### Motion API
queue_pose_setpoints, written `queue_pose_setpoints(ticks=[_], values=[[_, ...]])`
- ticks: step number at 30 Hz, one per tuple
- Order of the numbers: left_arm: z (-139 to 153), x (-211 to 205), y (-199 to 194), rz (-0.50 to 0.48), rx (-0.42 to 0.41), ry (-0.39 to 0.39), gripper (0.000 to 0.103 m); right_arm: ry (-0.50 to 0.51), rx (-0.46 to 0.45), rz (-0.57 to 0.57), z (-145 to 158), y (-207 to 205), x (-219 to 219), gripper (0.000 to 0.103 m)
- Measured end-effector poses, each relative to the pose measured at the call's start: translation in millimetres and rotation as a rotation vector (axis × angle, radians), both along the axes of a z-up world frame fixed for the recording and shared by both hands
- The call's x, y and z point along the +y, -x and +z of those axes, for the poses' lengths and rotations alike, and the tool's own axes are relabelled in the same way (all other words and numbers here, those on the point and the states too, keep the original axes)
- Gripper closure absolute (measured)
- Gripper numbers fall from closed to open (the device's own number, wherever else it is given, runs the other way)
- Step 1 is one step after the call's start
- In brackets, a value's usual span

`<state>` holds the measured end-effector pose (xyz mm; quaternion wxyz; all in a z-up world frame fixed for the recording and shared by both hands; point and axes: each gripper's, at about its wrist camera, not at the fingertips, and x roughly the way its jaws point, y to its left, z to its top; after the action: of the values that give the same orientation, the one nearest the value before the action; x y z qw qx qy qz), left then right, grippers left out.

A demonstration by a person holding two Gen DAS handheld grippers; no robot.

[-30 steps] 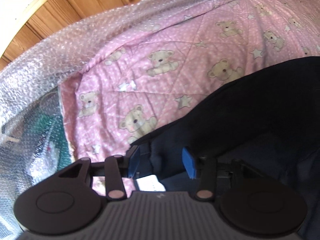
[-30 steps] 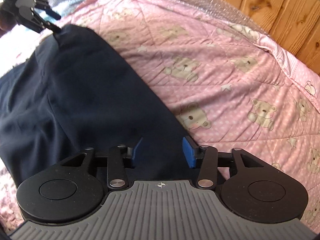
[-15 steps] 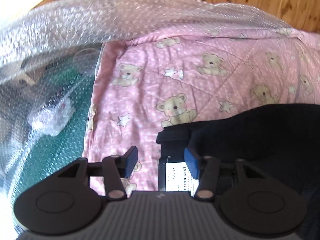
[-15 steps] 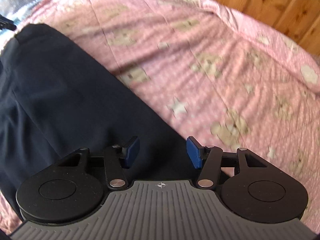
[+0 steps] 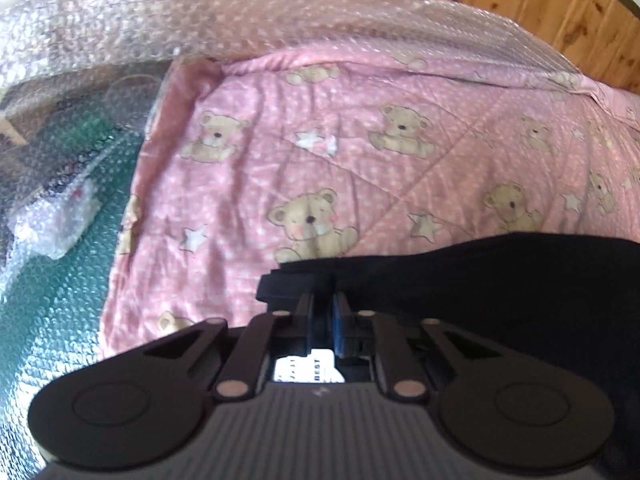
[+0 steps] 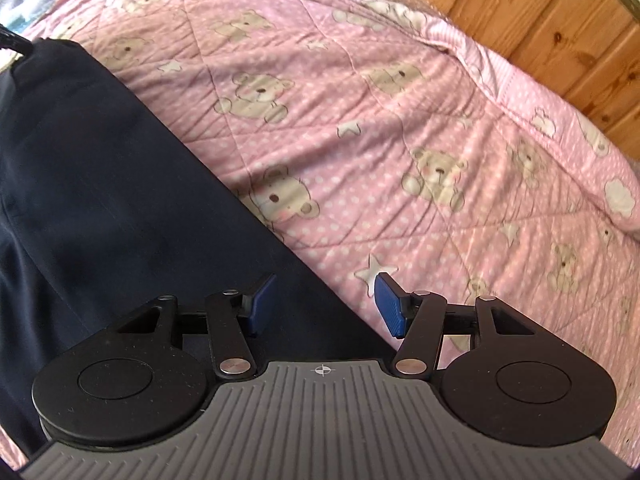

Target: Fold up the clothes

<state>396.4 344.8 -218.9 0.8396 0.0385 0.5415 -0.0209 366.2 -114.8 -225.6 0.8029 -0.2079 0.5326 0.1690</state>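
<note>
The dark garment (image 5: 500, 280) lies flat on the pink quilt (image 5: 360, 160). The left gripper (image 5: 323, 320) has just closed on its corner (beside a white label (image 5: 308, 368), unseen from the right). The right gripper (image 6: 325, 306) stands open astride the edge; next it must pinch there.

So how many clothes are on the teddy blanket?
1: a dark garment on the pink blanket; the left gripper has just closed its jaws on one corner. More may lie out of view.
</note>
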Motion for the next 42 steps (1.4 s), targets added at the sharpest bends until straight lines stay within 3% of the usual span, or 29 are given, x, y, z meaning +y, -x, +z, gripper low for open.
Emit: queue_pose_setpoints(ticks=[6,9,11,15,16,18,19,20,23,26,29,30,32,34,38,42], values=[[9.6,11.7,8.1,-0.023,-0.032,0.003,0.092,-0.033,0.017,-0.007,-2.9,-2.3,-3.4,0.044],[9.1,3.9,8.9,-0.098,-0.051,0.01,0.076,-0.109,-0.004,0.047,6.6,-7.8,6.4,0.04],[6.8,-4.0,7.5,-0.145,-0.063,0.013,0.055,-0.169,-0.011,0.112,11.3,-12.9,20.0,0.036],[-0.8,-17.9,1.3,-0.202,-0.066,0.055,0.049,-0.226,0.006,0.268,8.1,-23.2,61.2,0.034],[-4.7,-20.6,0.3,-0.211,-0.059,0.053,0.049,-0.231,0.014,0.304,4.2,-25.2,71.8,0.034],[-11.6,-25.7,-0.2,-0.241,-0.048,0.039,0.051,-0.236,0.055,0.353,-5.8,-30.5,89.6,0.045],[-12.6,-27.4,1.8,-0.255,-0.047,0.026,0.068,-0.241,0.084,0.368,-11.1,-32.5,94.3,0.063],[-12.0,-28.3,4.5,-0.268,-0.042,0.017,0.102,-0.243,0.095,0.383,-14.1,-31.7,96.3,0.082],[-0.1,-29.6,24.9,-0.329,-0.067,0.022,0.102,-0.254,0.094,0.449,-15.7,-21.5,98.6,0.101],[6.9,-31.1,47.6,-0.391,-0.05,0.026,0.102,-0.263,0.071,0.507,-8.5,-4.4,96.0,0.103],[11.1,-35.2,56.5,-0.451,-0.072,-0.042,0.1,-0.26,0.041,0.555,-3.0,9.6,95.3,0.103],[11.5,-36.2,55.8,-0.469,-0.078,-0.061,0.096,-0.252,0.032,0.563,-2.1,11.5,94.3,0.103],[9.3,-37.1,43.4,-0.502,-0.089,-0.088,0.078,-0.233,0.017,0.565,-3.8,11.0,96.8,0.103],[6.3,-38.4,30.8,-0.536,-0.094,-0.106,0.069,-0.213,0.017,0.547,-8.9,4.3,99.0,0.103],[-13.6,-46.0,12.4,-0.612,-0.038,-0.118,0.067,-0.224,0.021,0.523,-8.7,-1.0,98.3,0.103],[-21.5,-45.1,11.9,-0.605,-0.02,-0.149,0.075,-0.198,-0.014,0.505,-7.1,10.3,86.8,0.102]])
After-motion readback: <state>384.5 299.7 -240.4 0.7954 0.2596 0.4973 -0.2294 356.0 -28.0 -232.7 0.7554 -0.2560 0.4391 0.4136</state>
